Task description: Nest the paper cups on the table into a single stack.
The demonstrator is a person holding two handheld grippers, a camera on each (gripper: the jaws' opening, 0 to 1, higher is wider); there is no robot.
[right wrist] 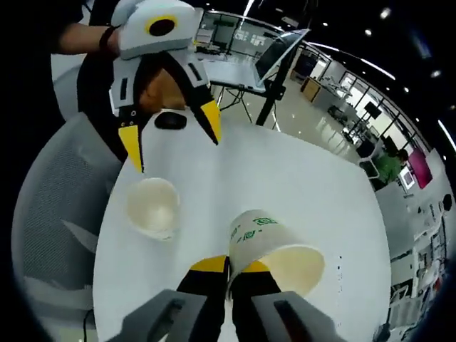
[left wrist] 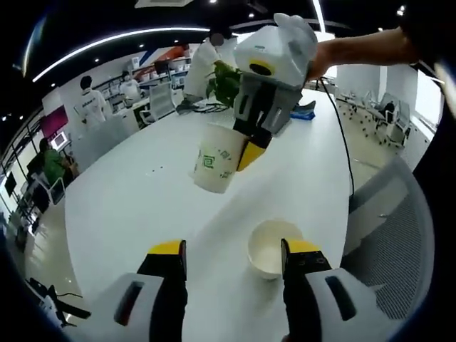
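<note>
A plain white paper cup (left wrist: 274,246) stands upright on the white table (left wrist: 135,206), just inside my left gripper's right jaw. My left gripper (left wrist: 235,251) is open with its yellow-tipped jaws wide apart over the table. My right gripper (left wrist: 247,147) comes in from above, shut on the wall of a green-printed paper cup (left wrist: 216,167) held tilted in the air. In the right gripper view, that printed cup (right wrist: 274,249) lies pinched in my right gripper (right wrist: 232,267), its mouth facing right. The plain cup (right wrist: 153,206) sits below the open left gripper (right wrist: 171,135).
A grey mesh chair (left wrist: 399,235) stands at the table's near edge, also seen as the chair (right wrist: 57,206). A potted plant (left wrist: 224,82) and a black cable (left wrist: 343,135) lie at the far end. A laptop (right wrist: 281,50) stands on another desk. People sit in the background.
</note>
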